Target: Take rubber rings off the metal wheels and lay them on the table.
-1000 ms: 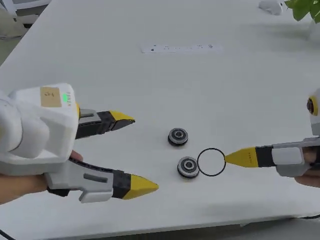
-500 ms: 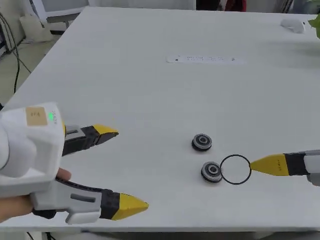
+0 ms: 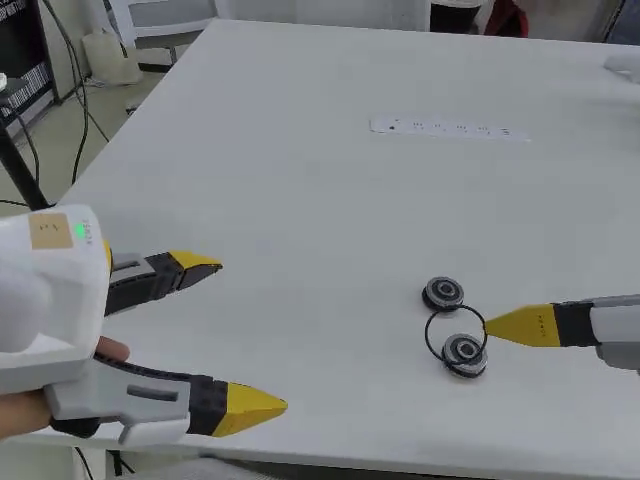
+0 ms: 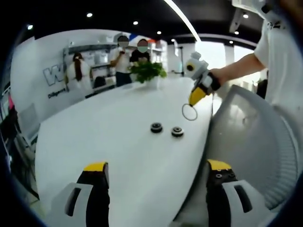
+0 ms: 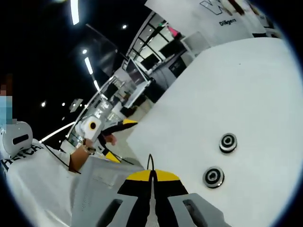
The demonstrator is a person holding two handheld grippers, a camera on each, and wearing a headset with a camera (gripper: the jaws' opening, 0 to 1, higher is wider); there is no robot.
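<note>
While the rubber ring (image 3: 430, 328) hung pinched in the shut tips of the right hand-held gripper (image 3: 492, 325), the head view recorded it looped over the top of the near wheel (image 3: 464, 352). Contact between the two could not be told.
- Far wheel (image 3: 443, 293): just beyond the near wheel, apart from it.
- Left hand-held gripper (image 3: 252, 335): well left of the near wheel, jaws spread wide, nothing held.
- Step in hand, as judged: laying the rubber ring down.
- Handling advised: carry it sideways onto bare table (image 3: 300, 180) clear of the near wheel, lower it until it lies flat, then part the jaws. So thin a loop might cling to a pad or snag the wheel.
- Surface: white, smooth, matt. A power strip (image 3: 450, 128) lay well beyond the near wheel.

Left gripper view:
- Left hand-held gripper (image 4: 157, 166): own jaws wide apart, empty.
- Rubber ring (image 4: 183, 112): dangled from the right hand-held gripper (image 4: 195, 97), above and beyond the near wheel (image 4: 177, 132), seemingly off the surface.
- Room: a potted plant (image 4: 147, 71) and standing people (image 4: 132, 56) far beyond the near wheel, with ceiling lights (image 4: 137, 22) overhead.

Right gripper view:
- Right hand-held gripper (image 5: 151, 174): jaws pressed together.
- Rubber ring (image 5: 150, 163): seen edge-on as a thin dark line between the jaws.
- Near wheel (image 5: 213, 177): just beside the tips, with the far wheel (image 5: 228, 142) past it.
</note>
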